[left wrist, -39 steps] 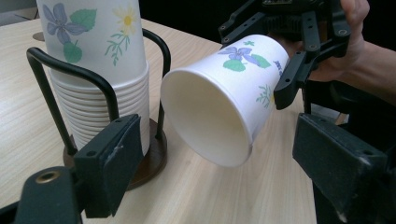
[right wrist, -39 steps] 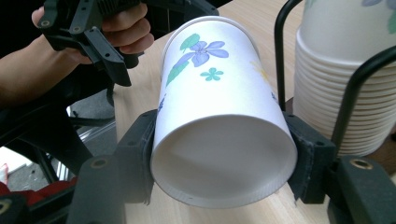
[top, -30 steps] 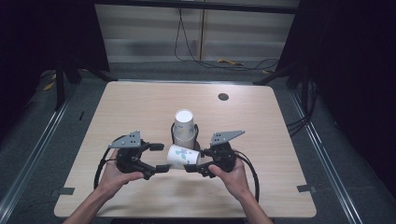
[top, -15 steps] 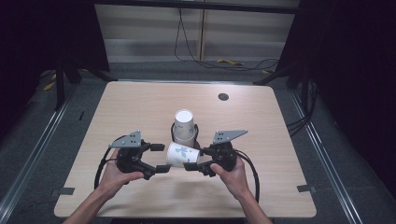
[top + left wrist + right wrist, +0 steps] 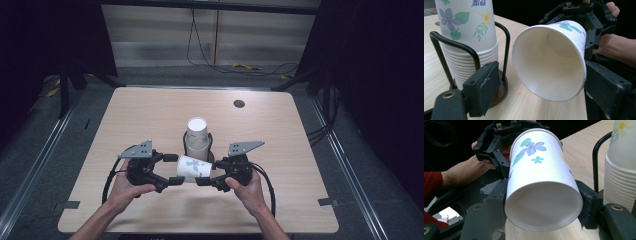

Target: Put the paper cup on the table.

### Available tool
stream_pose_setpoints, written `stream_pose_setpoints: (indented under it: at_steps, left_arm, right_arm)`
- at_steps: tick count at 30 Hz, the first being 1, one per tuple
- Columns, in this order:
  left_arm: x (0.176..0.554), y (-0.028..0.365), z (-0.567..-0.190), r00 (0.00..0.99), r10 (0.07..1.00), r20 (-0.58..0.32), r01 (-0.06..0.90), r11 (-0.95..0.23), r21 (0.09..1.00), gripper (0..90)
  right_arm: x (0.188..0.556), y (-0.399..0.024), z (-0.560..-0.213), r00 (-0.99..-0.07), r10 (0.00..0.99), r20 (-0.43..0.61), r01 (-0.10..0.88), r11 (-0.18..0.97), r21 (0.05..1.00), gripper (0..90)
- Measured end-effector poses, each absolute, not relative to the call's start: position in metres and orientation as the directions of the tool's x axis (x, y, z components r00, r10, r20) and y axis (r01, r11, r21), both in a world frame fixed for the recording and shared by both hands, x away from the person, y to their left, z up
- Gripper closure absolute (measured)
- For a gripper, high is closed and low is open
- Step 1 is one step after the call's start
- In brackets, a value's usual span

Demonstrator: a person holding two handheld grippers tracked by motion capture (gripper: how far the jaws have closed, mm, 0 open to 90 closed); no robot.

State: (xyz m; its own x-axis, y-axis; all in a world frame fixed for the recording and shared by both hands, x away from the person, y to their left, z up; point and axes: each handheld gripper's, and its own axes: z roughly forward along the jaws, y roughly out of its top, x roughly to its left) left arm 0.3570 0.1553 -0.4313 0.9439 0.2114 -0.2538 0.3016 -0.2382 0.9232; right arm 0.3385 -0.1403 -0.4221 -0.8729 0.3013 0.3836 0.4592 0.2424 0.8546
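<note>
At the lower left of the high view the left gripper (image 5: 172, 170) sits in the person's left hand (image 5: 124, 187), its jaws spread on either side of the open mouth of a white paper cup with a blue-and-green flower print (image 5: 194, 167), with a gap showing at one pad in the left gripper view, so they do not appear to pinch it. The cup lies on its side at lower centre, between the two tools, just in front of a tall stack of matching flowered paper cups (image 5: 197, 135) standing in a black wire holder (image 5: 186, 146) on the pale wooden table (image 5: 150, 115). To the right, the right gripper (image 5: 209, 173) pinches the cup near its closed base. Judging from this, one cup is already off the stack and a handover is only half done. Blue lettering on the stack is cropped and unreadable.
</note>
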Motion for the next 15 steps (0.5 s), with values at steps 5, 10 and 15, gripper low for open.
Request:
stream_pose_setpoints:
  at_steps: [5,10,15]
  left_arm:
    - [0.3584,0.1532,-0.4332,0.944,0.202,-0.263,0.307,-0.233,0.923,15.4]
    - [0.3594,0.1499,-0.4361,0.943,0.187,-0.274,0.313,-0.229,0.922,15.3]
    - [0.3579,0.1470,-0.4343,0.947,0.176,-0.270,0.306,-0.227,0.925,16.4]
  right_arm:
    - [0.3388,-0.1401,-0.4217,-0.876,0.296,0.381,0.455,0.244,0.856,37.3]
    - [0.3391,-0.1399,-0.4212,-0.877,0.298,0.377,0.452,0.247,0.857,37.3]
    - [0.3391,-0.1381,-0.4212,-0.880,0.292,0.374,0.448,0.251,0.858,37.3]
